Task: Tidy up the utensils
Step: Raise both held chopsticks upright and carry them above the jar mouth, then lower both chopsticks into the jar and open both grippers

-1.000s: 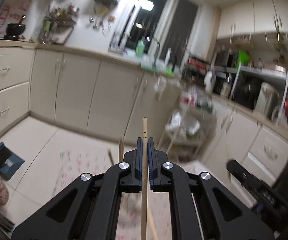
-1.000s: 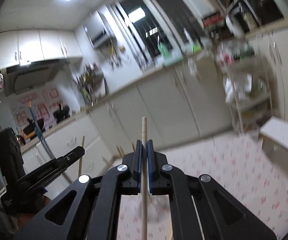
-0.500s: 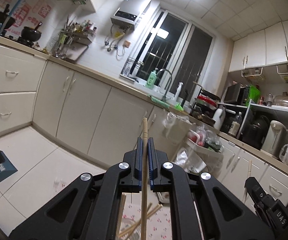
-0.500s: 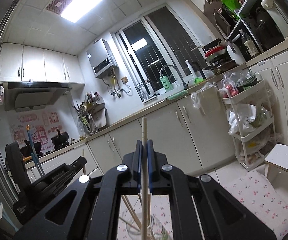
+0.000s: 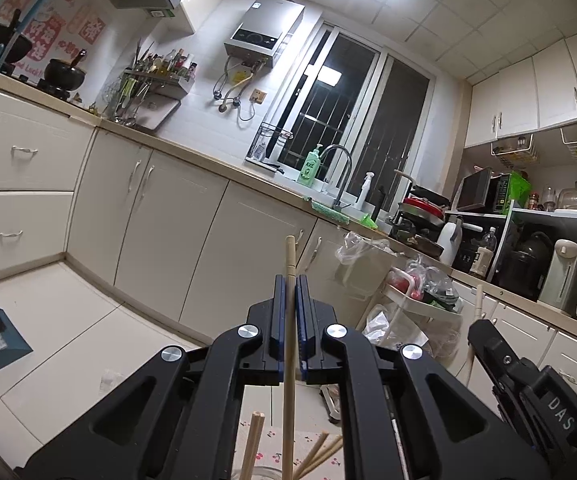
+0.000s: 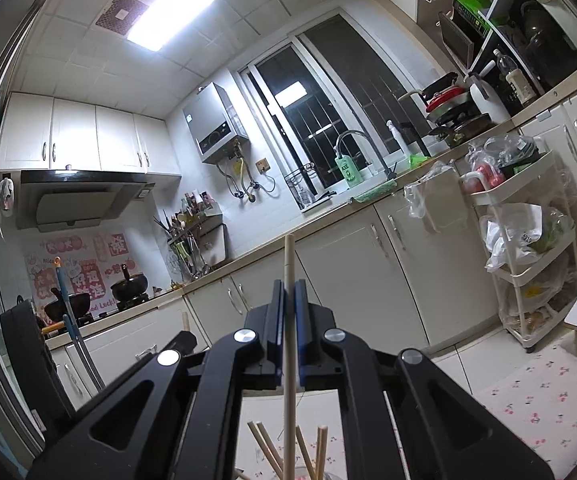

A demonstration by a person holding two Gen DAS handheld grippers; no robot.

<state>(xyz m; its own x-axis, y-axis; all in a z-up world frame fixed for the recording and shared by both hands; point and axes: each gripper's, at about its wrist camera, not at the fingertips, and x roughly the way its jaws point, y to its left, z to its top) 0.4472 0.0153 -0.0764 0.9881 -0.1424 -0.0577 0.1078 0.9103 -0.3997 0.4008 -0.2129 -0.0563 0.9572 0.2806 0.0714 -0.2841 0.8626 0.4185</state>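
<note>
Standing on the counter at far left of the left wrist view, a black pot (image 5: 64,74) holds a utensil handle that sticks up from it, and next along a wall rack (image 5: 156,84) is crowded with upright utensils and bottles. Nearer the middle, the left gripper (image 5: 290,320) has its jaws drawn nearly together on a single wooden chopstick (image 5: 289,280), which stands upright between the blue pads and pokes out above them. Below it, at the bottom edge, the rim of a clear glass jar (image 5: 264,472) shows, with several more chopsticks (image 5: 254,440) leaning in it; the held stick runs down toward that rim, though whether its tip is inside I cannot tell. Farther right a white tiered cart (image 5: 420,300) carries plastic bags and red-lidded items, and at far right the other tool enters the frame.

From the right wrist view, the right gripper (image 6: 288,320) likewise pinches one upright chopstick (image 6: 288,268), jaws almost closed on it. Under it a cluster of chopsticks (image 6: 264,444) fans out of the jar, whose glass barely shows. Right of that lies a cherry-print cloth (image 6: 528,396).
</note>
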